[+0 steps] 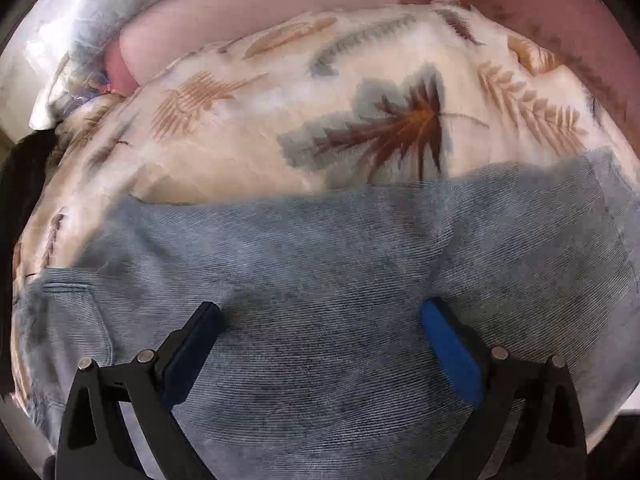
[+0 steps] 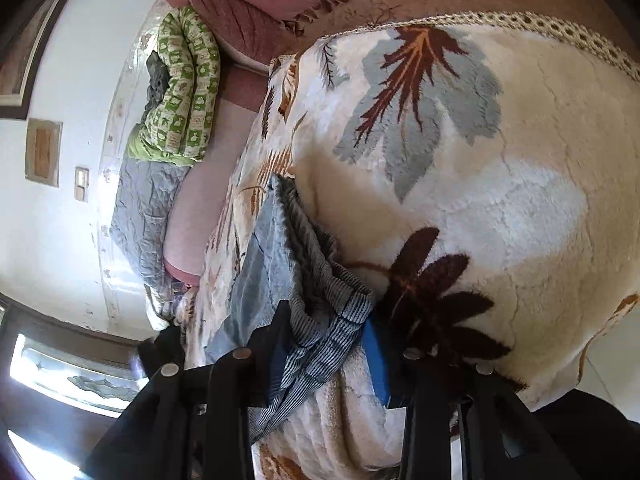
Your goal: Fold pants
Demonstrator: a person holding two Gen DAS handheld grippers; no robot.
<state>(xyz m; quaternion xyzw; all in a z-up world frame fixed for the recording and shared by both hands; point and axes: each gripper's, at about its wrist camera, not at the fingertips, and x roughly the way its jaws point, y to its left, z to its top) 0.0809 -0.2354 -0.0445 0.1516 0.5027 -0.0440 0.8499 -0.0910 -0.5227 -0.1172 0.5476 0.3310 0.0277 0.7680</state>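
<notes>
Blue-grey corduroy pants (image 1: pixel 320 264) lie spread on a cream blanket with leaf prints (image 1: pixel 280 120). My left gripper (image 1: pixel 320 316) is open just above the pants' middle, its blue-padded fingers (image 1: pixel 448 344) wide apart with nothing between them. In the right wrist view, my right gripper (image 2: pixel 326 332) has a bunched edge of the pants (image 2: pixel 316 312) between its fingers and is shut on it, low over the blanket (image 2: pixel 500 200). The rest of the pants trails off to the left behind it.
A pink sheet and pillow (image 2: pixel 248 24) lie beyond the blanket. A green patterned quilt (image 2: pixel 184 88) and a grey quilt (image 2: pixel 144 216) are piled against the white wall (image 2: pixel 60 220). A window (image 2: pixel 72 376) is at lower left.
</notes>
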